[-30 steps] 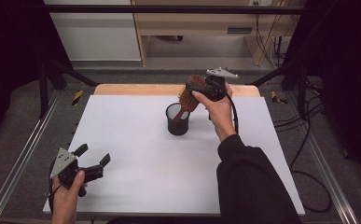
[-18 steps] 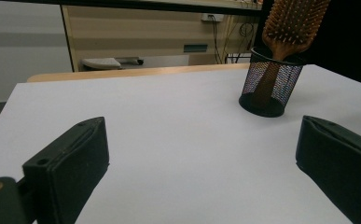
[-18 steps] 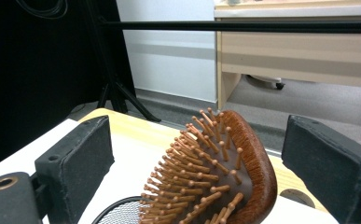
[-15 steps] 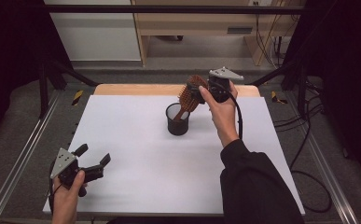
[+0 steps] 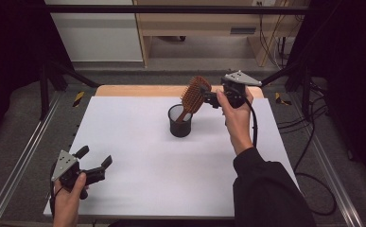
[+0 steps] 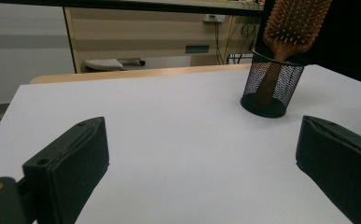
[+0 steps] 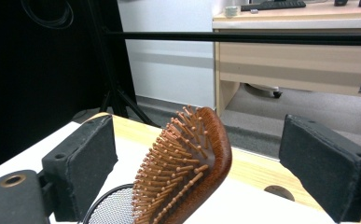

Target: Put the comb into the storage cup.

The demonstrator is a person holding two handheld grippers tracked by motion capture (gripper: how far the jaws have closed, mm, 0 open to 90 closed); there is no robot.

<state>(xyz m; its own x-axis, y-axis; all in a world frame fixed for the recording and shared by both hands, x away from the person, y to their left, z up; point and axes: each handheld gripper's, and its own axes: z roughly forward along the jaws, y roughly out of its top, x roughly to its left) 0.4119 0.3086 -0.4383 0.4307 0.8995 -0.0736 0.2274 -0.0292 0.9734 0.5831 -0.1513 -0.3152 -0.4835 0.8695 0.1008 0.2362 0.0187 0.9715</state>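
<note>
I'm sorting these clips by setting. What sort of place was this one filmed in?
Probably a lab or office set up for recording: a white table framed by metal rails, dark curtains at both sides, and a desk with cables behind.

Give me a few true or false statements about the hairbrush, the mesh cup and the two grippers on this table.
1. The hairbrush stands handle-down in the mesh cup. True.
2. The right gripper is clamped on the brush. False: its jaws stand open on either side of the brush head.
3. The left gripper is open, holding nothing. True.
4. The cup lies tipped over. False: it stands upright on the white table.
</note>
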